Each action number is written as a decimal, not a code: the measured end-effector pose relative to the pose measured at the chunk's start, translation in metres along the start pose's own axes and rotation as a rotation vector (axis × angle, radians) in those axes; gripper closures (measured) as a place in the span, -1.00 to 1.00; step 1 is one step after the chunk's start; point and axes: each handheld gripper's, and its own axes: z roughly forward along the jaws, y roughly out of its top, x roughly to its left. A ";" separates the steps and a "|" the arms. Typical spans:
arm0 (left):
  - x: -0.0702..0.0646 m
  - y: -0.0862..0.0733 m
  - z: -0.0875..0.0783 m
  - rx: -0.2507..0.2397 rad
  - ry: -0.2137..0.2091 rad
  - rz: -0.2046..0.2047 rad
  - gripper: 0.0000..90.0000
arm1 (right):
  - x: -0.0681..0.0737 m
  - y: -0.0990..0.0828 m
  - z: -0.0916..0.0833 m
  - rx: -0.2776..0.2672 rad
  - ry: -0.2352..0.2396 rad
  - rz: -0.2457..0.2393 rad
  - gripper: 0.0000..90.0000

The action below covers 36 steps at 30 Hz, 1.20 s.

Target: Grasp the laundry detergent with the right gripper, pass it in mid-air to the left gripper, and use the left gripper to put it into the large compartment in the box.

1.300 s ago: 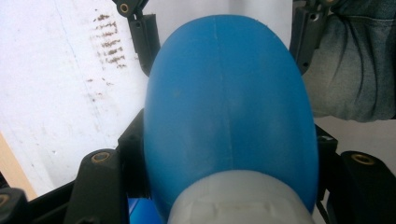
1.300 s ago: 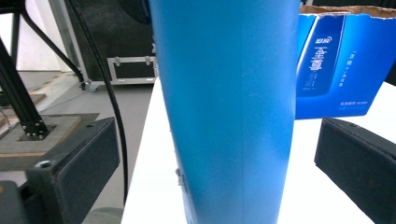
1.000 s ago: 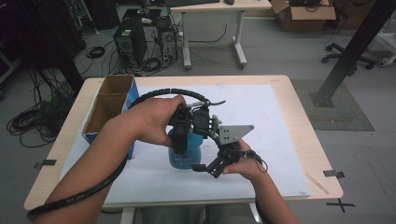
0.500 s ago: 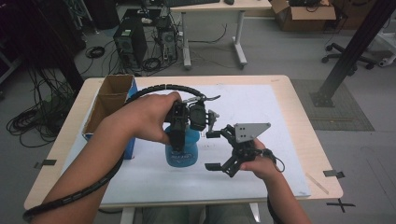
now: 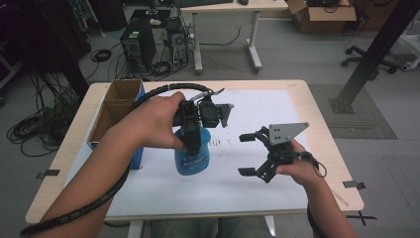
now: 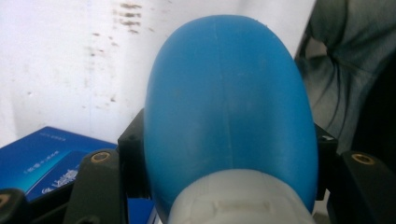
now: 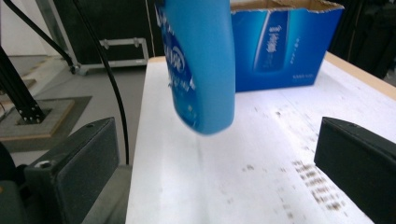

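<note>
The left claw (image 5: 190, 141) is gripping a blue bottle (image 5: 190, 158) by its neck, lifting it off the counter (image 5: 317, 114) centre, while the right claw (image 5: 247, 154) is gaping empty beside it, apart, leaving room.

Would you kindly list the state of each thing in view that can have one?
Blue bottle: upright, lifted off the white sheet, gripped near its top.
Left gripper: shut on the blue bottle.
Right gripper: open, holding nothing, apart from the bottle.
Cardboard box: open at the top, standing at the table's left edge.
</note>
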 end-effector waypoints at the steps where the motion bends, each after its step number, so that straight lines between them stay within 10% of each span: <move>1: 0.000 0.000 0.000 0.000 0.000 0.000 -0.16 | 0.000 0.000 0.000 0.000 0.000 0.000 -1.00; 13: 0.015 -0.006 -0.012 -0.038 0.004 -0.191 -0.16 | -0.010 0.005 -0.027 0.126 -0.038 -0.002 -1.00; 28: 0.054 -0.032 -0.025 -0.026 -0.005 -0.576 -0.16 | -0.024 0.011 -0.036 0.286 -0.047 0.002 -0.98; 36: 0.069 -0.050 -0.037 -0.035 -0.009 -0.672 -0.16 | -0.030 0.013 -0.036 0.356 -0.035 0.004 -0.97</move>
